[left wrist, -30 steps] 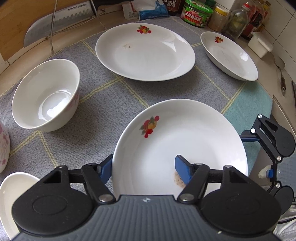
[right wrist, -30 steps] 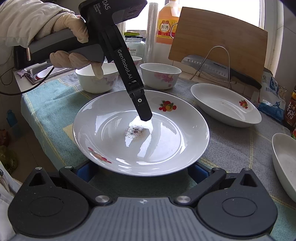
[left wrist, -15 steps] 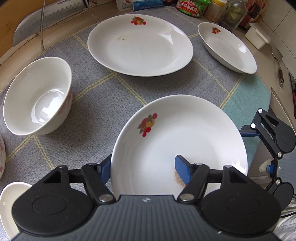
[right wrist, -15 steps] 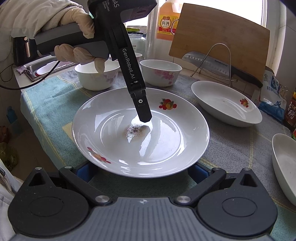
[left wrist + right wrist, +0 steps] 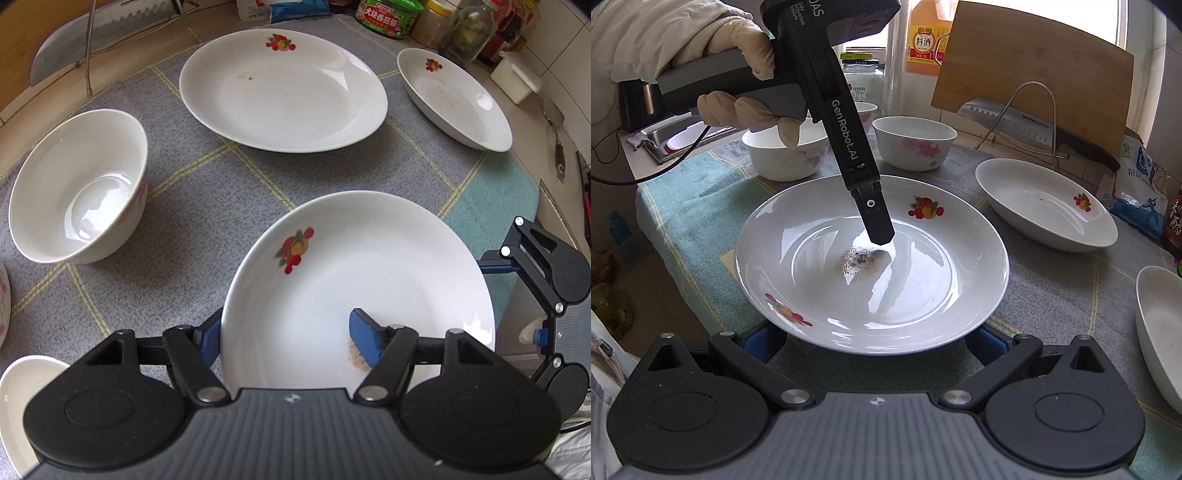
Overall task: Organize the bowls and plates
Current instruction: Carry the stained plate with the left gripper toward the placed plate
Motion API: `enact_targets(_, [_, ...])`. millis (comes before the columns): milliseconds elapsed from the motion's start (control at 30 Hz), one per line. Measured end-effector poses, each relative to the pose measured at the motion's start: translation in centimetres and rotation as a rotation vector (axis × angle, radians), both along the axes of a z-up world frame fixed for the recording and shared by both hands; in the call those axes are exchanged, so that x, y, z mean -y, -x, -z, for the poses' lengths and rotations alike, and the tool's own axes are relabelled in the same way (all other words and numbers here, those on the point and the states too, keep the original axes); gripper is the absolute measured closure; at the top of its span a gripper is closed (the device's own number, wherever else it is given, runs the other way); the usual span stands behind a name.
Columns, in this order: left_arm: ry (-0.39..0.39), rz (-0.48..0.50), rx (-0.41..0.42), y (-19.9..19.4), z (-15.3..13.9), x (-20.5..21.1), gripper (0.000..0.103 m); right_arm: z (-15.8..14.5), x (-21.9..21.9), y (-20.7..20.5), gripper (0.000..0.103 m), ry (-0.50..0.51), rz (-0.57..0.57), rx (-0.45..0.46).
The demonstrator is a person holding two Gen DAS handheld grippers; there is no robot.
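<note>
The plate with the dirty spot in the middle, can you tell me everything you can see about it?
The plate is round, white and glossy, like glazed ceramic, with a shallow well and two small fruit pictures on its rim. A speckled brownish smear sits in the middle. It lies on the checked cloth near the table's edge. The left gripper straddles its rim, one blue finger inside by the smear, one outside. The right gripper sits low at the near rim, fingers spread apart either side.
</note>
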State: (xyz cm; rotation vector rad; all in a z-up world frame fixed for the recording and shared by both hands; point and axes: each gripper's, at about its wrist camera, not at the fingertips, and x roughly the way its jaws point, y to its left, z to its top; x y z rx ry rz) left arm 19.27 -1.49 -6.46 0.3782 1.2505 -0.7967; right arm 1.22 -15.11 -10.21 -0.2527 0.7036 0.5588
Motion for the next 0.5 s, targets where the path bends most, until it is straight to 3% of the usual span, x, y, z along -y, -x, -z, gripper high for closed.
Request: enact_targets(500, [0.022, -0.006, 0.021, 0.2, -1.5, 0.8, 0.034, -0.7, 1.0, -0.3, 0.000, 0.002, -0.013, -0.004])
